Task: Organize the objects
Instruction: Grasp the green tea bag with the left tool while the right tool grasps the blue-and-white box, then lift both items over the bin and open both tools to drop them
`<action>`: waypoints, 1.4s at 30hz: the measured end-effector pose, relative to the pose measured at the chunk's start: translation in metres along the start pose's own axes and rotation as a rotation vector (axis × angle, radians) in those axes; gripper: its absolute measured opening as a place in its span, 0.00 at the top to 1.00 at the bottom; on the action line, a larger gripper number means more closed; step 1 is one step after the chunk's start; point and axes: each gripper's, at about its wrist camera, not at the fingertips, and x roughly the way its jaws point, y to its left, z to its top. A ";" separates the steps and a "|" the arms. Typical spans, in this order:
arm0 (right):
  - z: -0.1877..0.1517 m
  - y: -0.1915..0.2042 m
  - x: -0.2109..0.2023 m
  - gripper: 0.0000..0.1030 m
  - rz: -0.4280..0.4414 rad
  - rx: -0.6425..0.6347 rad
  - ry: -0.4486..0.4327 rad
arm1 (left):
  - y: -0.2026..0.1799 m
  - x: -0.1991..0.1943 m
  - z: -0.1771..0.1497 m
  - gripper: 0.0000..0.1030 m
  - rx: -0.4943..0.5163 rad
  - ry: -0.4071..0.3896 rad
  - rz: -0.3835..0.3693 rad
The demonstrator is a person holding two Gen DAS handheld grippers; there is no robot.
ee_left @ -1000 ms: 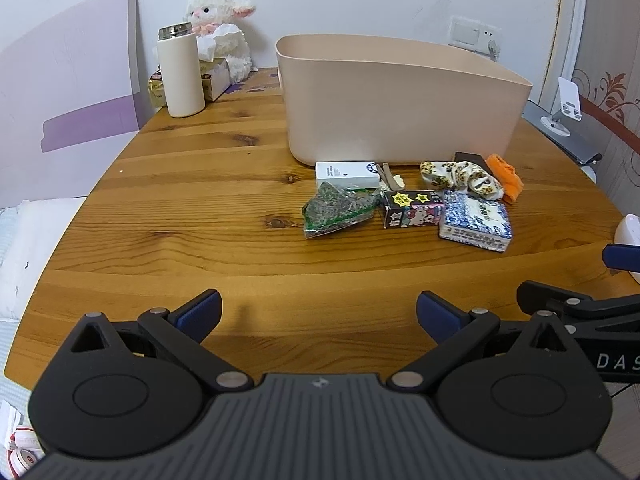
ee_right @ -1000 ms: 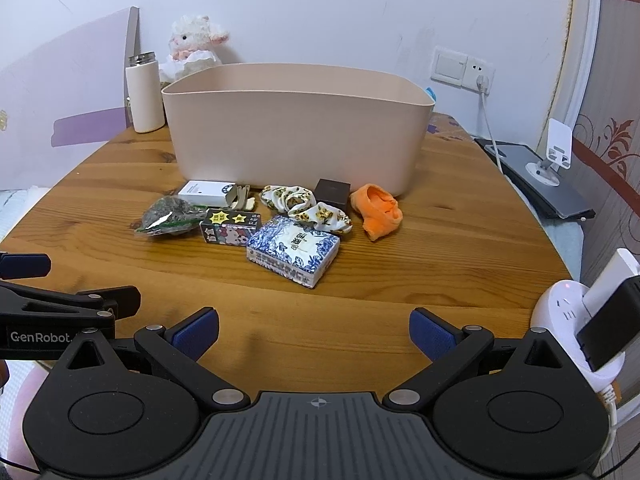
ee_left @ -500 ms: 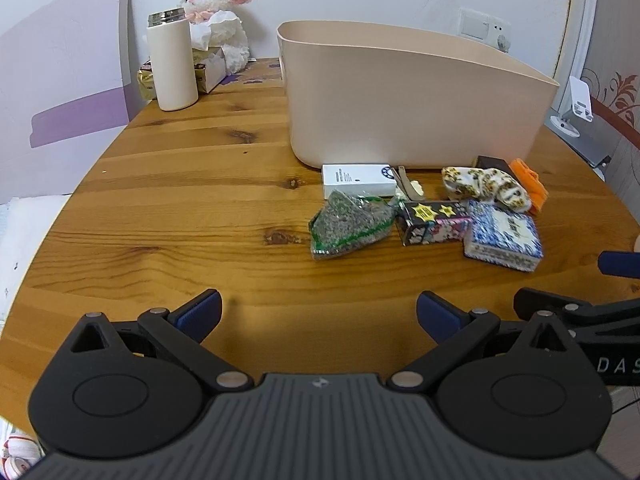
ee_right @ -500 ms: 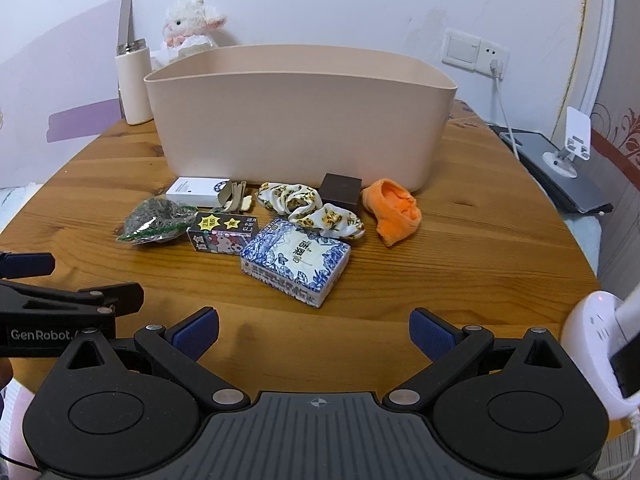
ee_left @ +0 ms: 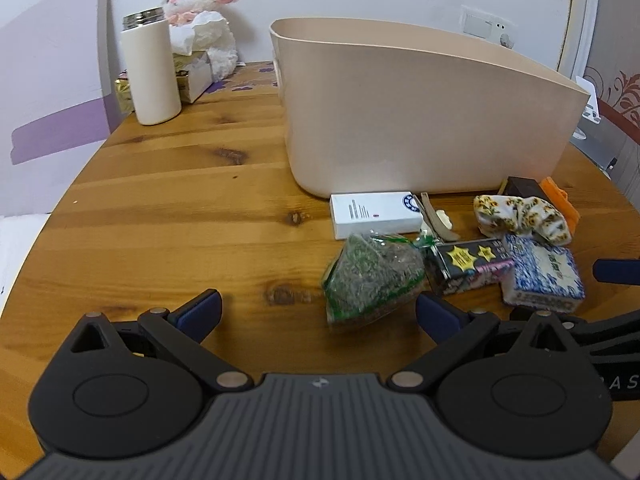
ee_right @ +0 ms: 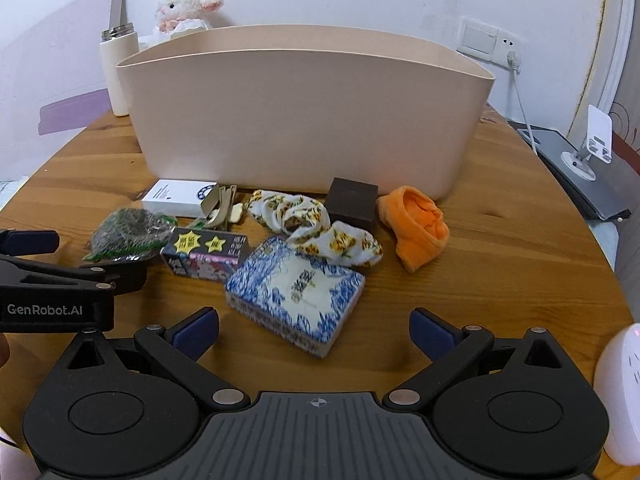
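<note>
Two grippers sit low over a round wooden worktop [ee_left: 160, 208], both with jaws spread wide and nothing between them. The left gripper [ee_left: 318, 312] has the green-flecked bag [ee_left: 372, 276] just ahead of its right tip; the right gripper [ee_right: 314, 330] has the blue-and-white patterned box [ee_right: 296, 292] poking in between its tips.

Biggest thing here is the beige bin [ee_right: 296, 120], standing upright mid-worktop, its near wall right behind the clutter. Left of the bin there's a wide bare stretch of wood running out to the curved edge, and more open wood right of the orange sock [ee_right: 416, 228].

The small stuff is packed tight along the bin's front: white box [ee_left: 374, 214], floral sock [ee_right: 316, 228], dark star-sticker box [ee_right: 206, 254] touching the patterned box, and a dark brown cube [ee_right: 352, 202] close against the bin wall.

Back left, a white bottle [ee_left: 150, 74] stands near the rim.
</note>
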 end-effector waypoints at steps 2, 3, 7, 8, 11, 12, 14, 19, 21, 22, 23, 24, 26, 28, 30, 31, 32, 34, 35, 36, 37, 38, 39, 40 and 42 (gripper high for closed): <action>0.002 0.000 0.005 0.00 0.001 -0.001 0.002 | 0.003 0.007 0.003 0.01 0.005 0.005 -0.020; 0.003 0.001 0.007 0.00 0.003 -0.001 0.005 | 0.003 0.009 0.004 0.01 0.017 0.000 -0.026; 0.007 0.000 0.015 0.00 0.016 0.014 0.007 | 0.004 0.020 0.011 0.01 0.051 -0.007 -0.042; 0.009 0.000 0.016 0.00 0.016 0.017 0.005 | 0.004 0.022 0.013 0.01 0.056 -0.009 -0.048; 0.012 0.003 0.021 0.03 0.017 0.021 -0.002 | 0.004 0.027 0.018 0.07 0.070 -0.022 -0.067; 0.013 0.004 0.021 0.04 0.021 0.022 -0.006 | 0.004 0.027 0.019 0.13 0.081 -0.031 -0.077; 0.013 0.006 0.019 0.14 0.025 0.015 -0.015 | 0.000 0.026 0.018 0.20 0.102 -0.043 -0.087; 0.011 0.011 0.011 0.28 0.055 -0.004 -0.018 | -0.008 0.016 0.014 0.43 0.106 -0.059 -0.112; 0.009 0.010 0.008 0.28 0.059 -0.008 -0.016 | -0.010 0.012 0.010 0.46 0.112 -0.057 -0.121; 0.006 0.010 0.005 0.28 0.058 -0.008 -0.016 | -0.011 0.009 0.009 0.46 0.112 -0.053 -0.126; 0.005 0.010 0.003 0.28 0.057 -0.008 -0.014 | -0.011 0.006 0.007 0.47 0.106 -0.051 -0.132; 0.004 0.010 0.001 0.28 0.056 -0.008 -0.013 | -0.011 0.003 0.005 0.48 0.095 -0.046 -0.142; -0.001 0.008 -0.005 0.28 0.055 -0.005 -0.013 | -0.008 -0.002 0.003 0.49 0.068 -0.033 -0.162; -0.004 0.005 -0.013 0.28 0.055 0.000 -0.019 | -0.005 -0.008 0.001 0.49 0.038 -0.020 -0.179; -0.007 0.002 -0.024 0.28 0.058 0.008 -0.033 | -0.002 -0.015 -0.002 0.50 0.023 -0.021 -0.182; -0.006 0.000 -0.028 0.28 0.057 0.010 -0.042 | 0.000 -0.019 -0.003 0.50 0.018 -0.026 -0.177; -0.006 -0.001 -0.034 0.28 0.054 0.011 -0.053 | 0.001 -0.024 -0.003 0.50 0.014 -0.034 -0.173; -0.003 -0.006 -0.044 0.28 0.047 0.016 -0.079 | 0.004 -0.034 -0.001 0.50 0.000 -0.049 -0.177; -0.001 -0.008 -0.049 0.28 0.044 0.018 -0.094 | 0.007 -0.039 0.001 0.50 -0.015 -0.054 -0.190; 0.001 -0.011 -0.053 0.28 0.040 0.019 -0.107 | 0.010 -0.044 0.004 0.50 -0.034 -0.060 -0.206; 0.004 -0.013 -0.056 0.28 0.035 0.020 -0.123 | 0.012 -0.049 0.008 0.50 -0.051 -0.068 -0.219; 0.007 -0.015 -0.060 0.28 0.030 0.021 -0.139 | 0.015 -0.053 0.012 0.50 -0.061 -0.079 -0.225; 0.010 -0.018 -0.063 0.28 0.025 0.021 -0.157 | 0.016 -0.057 0.017 0.50 -0.065 -0.091 -0.225; 0.013 -0.020 -0.067 0.28 0.019 0.020 -0.174 | 0.017 -0.061 0.022 0.50 -0.066 -0.108 -0.220; 0.023 -0.025 -0.072 0.28 0.002 0.014 -0.210 | 0.018 -0.068 0.032 0.50 -0.067 -0.142 -0.209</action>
